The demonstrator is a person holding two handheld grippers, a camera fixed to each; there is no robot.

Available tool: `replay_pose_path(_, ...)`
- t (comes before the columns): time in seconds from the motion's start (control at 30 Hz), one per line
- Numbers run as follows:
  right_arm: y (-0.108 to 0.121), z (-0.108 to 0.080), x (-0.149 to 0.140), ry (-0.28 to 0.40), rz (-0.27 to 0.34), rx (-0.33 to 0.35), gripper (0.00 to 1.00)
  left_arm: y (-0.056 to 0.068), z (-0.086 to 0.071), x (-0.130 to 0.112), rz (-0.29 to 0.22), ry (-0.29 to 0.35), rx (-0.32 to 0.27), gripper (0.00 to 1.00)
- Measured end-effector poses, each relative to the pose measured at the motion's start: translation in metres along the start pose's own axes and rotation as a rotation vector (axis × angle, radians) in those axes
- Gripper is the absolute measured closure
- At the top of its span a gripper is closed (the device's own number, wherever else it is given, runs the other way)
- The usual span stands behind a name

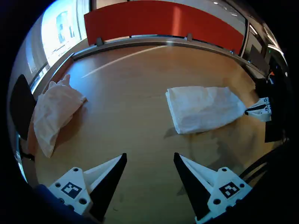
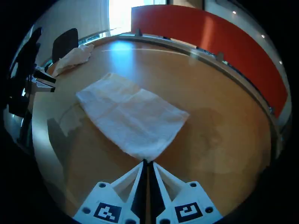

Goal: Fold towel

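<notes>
Towel [image 2: 130,115], white and already doubled into a rough rectangle, lies flat on the wooden table [image 2: 224,149], its nearest corner running right into the tips of the right gripper [image 2: 148,162], whose jaws are clenched together and appear to pinch that corner. The left gripper [image 1: 149,156] hovers over bare wood well apart from the towel's opposite short edge, jaws released and spread wide, grasping nothing. The step in hand looks like a further fold or a squaring-up. To do it well, the free gripper would do best to take the towel's other corner on the same short edge, so both corners lift level. Carrying them low over the towel to meet the far edge should avoid dragging the bottom layer. With only one corner held, a pull would likely skew the cloth and open the existing fold. Beyond the towel, well apart from it, a second crumpled cloth [image 1: 56,112] sits in a loose heap, clear of the folding path. A dark chair [image 2: 65,43] stands just behind that heap. Farther than the towel, a metal rail [image 1: 149,39] and a red panel [image 1: 164,20] close off the table. Nothing lies against the towel to obstruct it.
</notes>
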State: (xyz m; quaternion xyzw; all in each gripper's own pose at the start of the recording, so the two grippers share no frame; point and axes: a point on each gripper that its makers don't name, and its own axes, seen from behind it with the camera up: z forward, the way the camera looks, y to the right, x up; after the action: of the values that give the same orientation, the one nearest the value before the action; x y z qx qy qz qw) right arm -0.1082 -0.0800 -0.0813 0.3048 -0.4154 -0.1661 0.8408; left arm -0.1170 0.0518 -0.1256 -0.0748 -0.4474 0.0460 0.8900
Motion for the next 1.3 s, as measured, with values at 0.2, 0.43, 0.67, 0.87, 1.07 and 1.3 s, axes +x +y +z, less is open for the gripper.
replay_pose_path(0.2, 0.005, -0.017, 0.027, 0.054, -0.018, -0.025, 0.95, 0.000, -0.001, 0.002, -0.001, 0.004, 0.000, 0.07)
replay_pose_path(0.43, 0.009, -0.039, 0.057, 0.107, -0.057, -0.043, 0.95, 0.003, -0.002, 0.007, 0.003, 0.012, -0.002, 0.07)
replay_pose_path(0.67, 0.018, -0.063, 0.083, 0.153, -0.093, -0.072, 0.95, 0.007, -0.003, 0.011, 0.008, 0.018, -0.007, 0.07)
replay_pose_path(0.87, 0.025, -0.083, 0.098, 0.181, -0.116, -0.092, 0.95, 0.013, -0.003, 0.013, 0.012, 0.023, -0.013, 0.07)
replay_pose_path(1.07, 0.029, -0.092, 0.100, 0.189, -0.128, -0.103, 0.95, 0.017, -0.003, 0.015, 0.017, 0.025, -0.018, 0.07)
replay_pose_path(1.3, 0.026, -0.086, 0.097, 0.182, -0.135, -0.089, 0.95, 0.021, -0.003, 0.015, 0.020, 0.025, -0.019, 0.07)
